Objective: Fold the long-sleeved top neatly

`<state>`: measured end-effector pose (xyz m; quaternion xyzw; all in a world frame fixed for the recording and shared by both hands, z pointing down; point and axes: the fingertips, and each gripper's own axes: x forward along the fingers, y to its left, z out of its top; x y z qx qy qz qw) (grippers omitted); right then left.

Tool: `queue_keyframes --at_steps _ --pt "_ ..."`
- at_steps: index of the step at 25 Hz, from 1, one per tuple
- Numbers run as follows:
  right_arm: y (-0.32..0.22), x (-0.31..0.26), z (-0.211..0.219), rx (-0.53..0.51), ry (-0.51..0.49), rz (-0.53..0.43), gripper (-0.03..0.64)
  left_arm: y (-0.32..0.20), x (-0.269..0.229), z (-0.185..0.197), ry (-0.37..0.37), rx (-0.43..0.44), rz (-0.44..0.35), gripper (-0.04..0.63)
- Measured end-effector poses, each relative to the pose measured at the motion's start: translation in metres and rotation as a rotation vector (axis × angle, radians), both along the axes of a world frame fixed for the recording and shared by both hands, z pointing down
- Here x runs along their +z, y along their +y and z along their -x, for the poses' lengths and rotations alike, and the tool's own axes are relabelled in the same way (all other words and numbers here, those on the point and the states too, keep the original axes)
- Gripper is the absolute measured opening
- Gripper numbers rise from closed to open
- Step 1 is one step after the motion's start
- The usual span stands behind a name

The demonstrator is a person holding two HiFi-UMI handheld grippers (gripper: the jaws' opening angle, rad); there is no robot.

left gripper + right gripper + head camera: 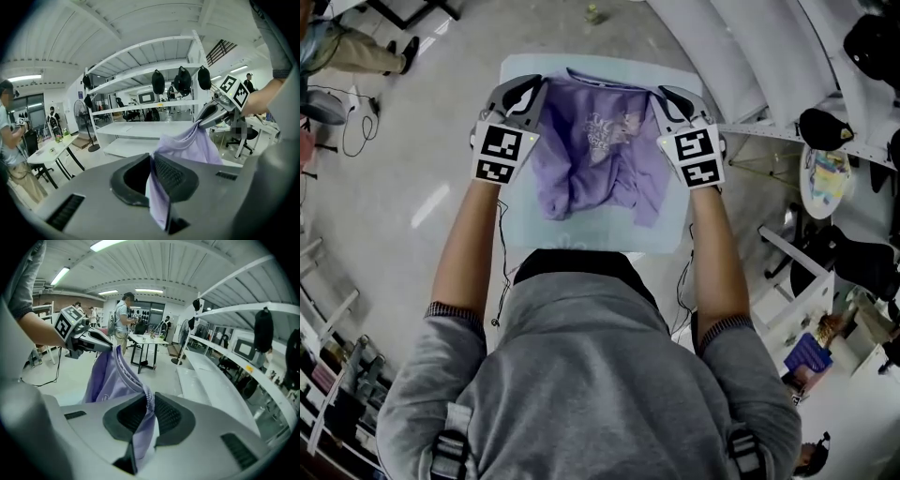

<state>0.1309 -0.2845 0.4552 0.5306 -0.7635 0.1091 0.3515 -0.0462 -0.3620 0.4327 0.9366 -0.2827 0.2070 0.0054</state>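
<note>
The purple long-sleeved top (591,155) hangs bunched between my two grippers above the pale table (581,239). Its neckline faces the far edge and a printed design shows on the chest. My left gripper (528,92) pinches the top's left shoulder edge, and in the left gripper view purple cloth (157,187) is clamped in the shut jaws. My right gripper (667,96) grips the other shoulder, with cloth (143,420) squeezed between its jaws. Each gripper view shows the other gripper: the right one (209,117) and the left one (96,342).
White shelving (750,56) runs along the right, with dark bags hung on it (158,82). Office chairs and a small round table (823,178) stand at the right. A person (342,47) is at the far left near floor cables (356,127). A person stands by a table (123,317).
</note>
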Motion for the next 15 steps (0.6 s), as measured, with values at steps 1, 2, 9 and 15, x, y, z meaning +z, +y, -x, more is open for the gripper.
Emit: queue_keyframes --at_steps 1,2,9,15 --pt "-0.009 0.009 -0.002 0.004 0.006 0.005 0.060 -0.008 0.009 -0.001 0.000 -0.005 0.014 0.043" --pt "-0.017 0.019 -0.004 0.008 0.013 0.009 0.060 -0.016 0.019 -0.003 -0.001 -0.009 0.027 0.043" --pt "-0.071 0.101 -0.021 0.031 0.010 0.083 0.061 -0.064 0.101 -0.017 -0.044 -0.031 0.118 0.043" --pt "-0.091 0.171 -0.029 0.058 -0.024 0.197 0.083 -0.090 0.162 -0.025 -0.094 -0.047 0.196 0.054"
